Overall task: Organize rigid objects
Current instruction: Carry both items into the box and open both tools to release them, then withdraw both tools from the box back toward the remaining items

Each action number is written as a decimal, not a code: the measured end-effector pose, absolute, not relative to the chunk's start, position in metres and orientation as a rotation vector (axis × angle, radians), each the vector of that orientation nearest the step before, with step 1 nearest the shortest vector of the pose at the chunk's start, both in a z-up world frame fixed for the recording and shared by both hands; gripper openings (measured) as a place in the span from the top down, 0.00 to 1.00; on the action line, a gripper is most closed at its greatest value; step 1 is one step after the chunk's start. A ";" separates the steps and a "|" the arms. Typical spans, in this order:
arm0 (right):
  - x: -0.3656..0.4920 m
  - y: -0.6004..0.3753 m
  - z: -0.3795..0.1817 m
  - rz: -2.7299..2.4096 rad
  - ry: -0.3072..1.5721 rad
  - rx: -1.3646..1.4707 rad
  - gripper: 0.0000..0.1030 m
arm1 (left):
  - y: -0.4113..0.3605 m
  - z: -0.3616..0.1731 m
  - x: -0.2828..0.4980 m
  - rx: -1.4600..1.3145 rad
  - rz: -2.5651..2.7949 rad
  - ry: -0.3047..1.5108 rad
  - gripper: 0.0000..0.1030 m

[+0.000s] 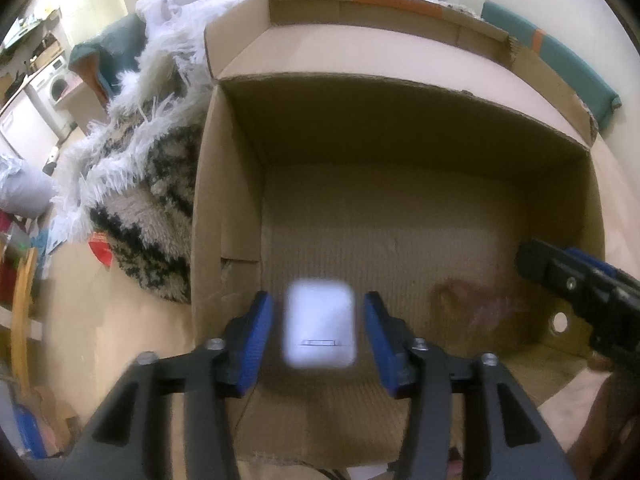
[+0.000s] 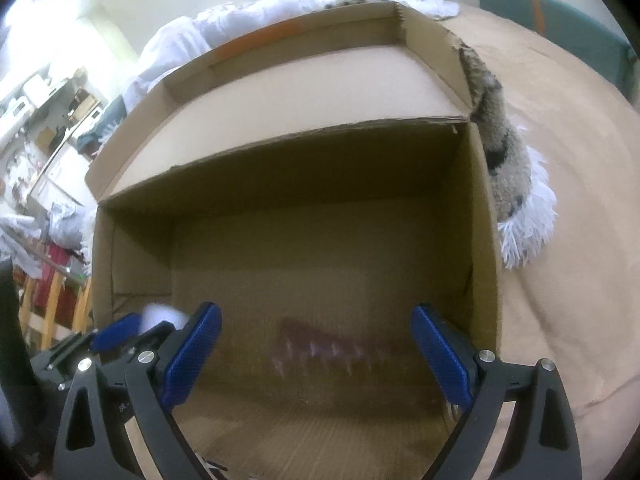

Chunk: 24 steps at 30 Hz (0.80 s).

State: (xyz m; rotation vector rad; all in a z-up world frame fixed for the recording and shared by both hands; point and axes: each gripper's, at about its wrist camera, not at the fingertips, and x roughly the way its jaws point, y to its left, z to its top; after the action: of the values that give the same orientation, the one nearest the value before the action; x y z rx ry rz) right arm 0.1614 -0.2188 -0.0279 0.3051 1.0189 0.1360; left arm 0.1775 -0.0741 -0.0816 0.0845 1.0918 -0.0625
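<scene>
Left wrist: left gripper point(image 1: 319, 330) jaws parted, clear of white case point(image 1: 319, 326); right gripper point(image 2: 316, 354) jaws wide, empty.

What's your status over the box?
Left gripper open, white case loose between its pads. Right gripper open, empty. Both over cardboard box; nothing in the way.

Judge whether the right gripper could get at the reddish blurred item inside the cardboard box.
Probably yes: the right gripper is open above the cardboard box, the reddish item shows between its fingers, nothing intervening.
</scene>
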 end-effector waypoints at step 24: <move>0.163 -0.222 -0.028 0.120 1.031 0.311 0.00 | -0.077 -0.072 0.168 0.058 -0.099 1.110 0.31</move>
State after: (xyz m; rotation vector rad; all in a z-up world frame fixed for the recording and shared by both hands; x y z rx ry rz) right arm 0.1627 -0.2223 -0.0281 0.3108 1.0312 0.1202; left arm 0.1685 -0.0768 -0.0725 0.0579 1.1095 -0.0986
